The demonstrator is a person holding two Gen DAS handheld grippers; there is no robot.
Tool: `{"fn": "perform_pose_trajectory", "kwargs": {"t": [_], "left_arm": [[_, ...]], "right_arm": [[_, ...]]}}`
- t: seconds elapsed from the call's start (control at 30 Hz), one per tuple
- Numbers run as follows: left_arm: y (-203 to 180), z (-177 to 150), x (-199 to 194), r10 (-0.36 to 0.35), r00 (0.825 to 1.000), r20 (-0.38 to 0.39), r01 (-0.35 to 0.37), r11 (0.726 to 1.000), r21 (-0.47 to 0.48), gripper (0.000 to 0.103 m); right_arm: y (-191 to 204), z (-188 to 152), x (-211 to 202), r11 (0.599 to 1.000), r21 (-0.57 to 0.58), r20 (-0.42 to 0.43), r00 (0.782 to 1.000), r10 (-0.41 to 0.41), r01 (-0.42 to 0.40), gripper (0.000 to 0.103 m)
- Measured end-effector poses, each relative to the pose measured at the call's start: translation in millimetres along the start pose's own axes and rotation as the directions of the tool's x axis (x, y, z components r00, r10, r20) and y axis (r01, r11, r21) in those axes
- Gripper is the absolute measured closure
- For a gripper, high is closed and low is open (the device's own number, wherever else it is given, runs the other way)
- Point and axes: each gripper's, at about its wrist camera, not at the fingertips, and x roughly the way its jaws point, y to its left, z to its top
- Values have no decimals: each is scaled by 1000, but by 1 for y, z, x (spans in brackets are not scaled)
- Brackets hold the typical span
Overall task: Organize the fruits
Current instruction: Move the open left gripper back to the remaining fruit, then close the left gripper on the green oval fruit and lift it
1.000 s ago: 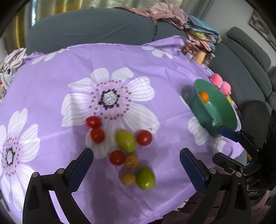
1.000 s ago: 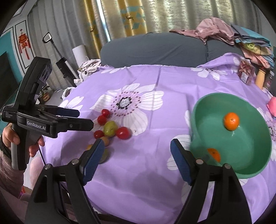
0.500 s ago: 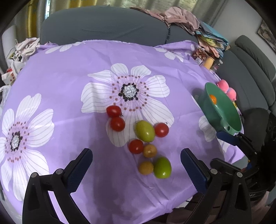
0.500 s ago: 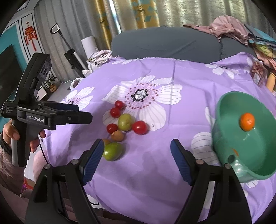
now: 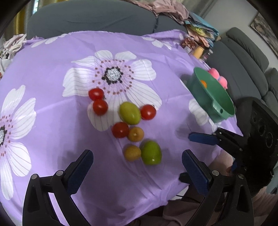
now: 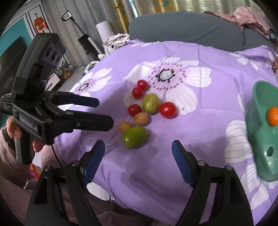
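Note:
Several fruits lie in a cluster on the purple flowered cloth: red tomatoes (image 5: 100, 106), a green fruit (image 5: 130, 113), a second green fruit (image 5: 151, 152) nearest me, and two small brown fruits (image 5: 135, 133). The cluster also shows in the right wrist view (image 6: 134, 136). A green bowl (image 5: 212, 97) at the right holds an orange fruit (image 6: 272, 116). My left gripper (image 5: 137, 165) is open and empty, just in front of the cluster. My right gripper (image 6: 138, 156) is open and empty, just short of the nearest green fruit.
The table's front edge runs just below both grippers. A grey sofa (image 5: 90, 17) stands behind the table, with piled clothes (image 5: 166, 8). Pink objects (image 5: 218, 76) lie beyond the bowl. Small containers (image 5: 198, 51) stand at the far right corner.
Both grippers have moved closer to the fruit cluster. The right gripper has swung left, so the bowl has slid to its right edge. Both stay open.

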Motion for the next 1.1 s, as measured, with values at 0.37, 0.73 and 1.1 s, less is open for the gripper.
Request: {"fn": "perform_pose_trajectory", "kwargs": {"t": [0.37,0.73,1.1], "left_arm": [[-16,-8,9,-129,991,-47,130,991,26,2],[-17,-7,25,-188,976,-109,188,982,-11,22],[-6,-2,38,-177,975,-138,172,984,-48,38]], "right_arm": [[2,-3,19,998,1,-45,997,55,-55,33],[0,-5,25,996,9,-59,994,95,-94,44],[-6,-3,35,993,38,-61,991,116,-113,54]]}}
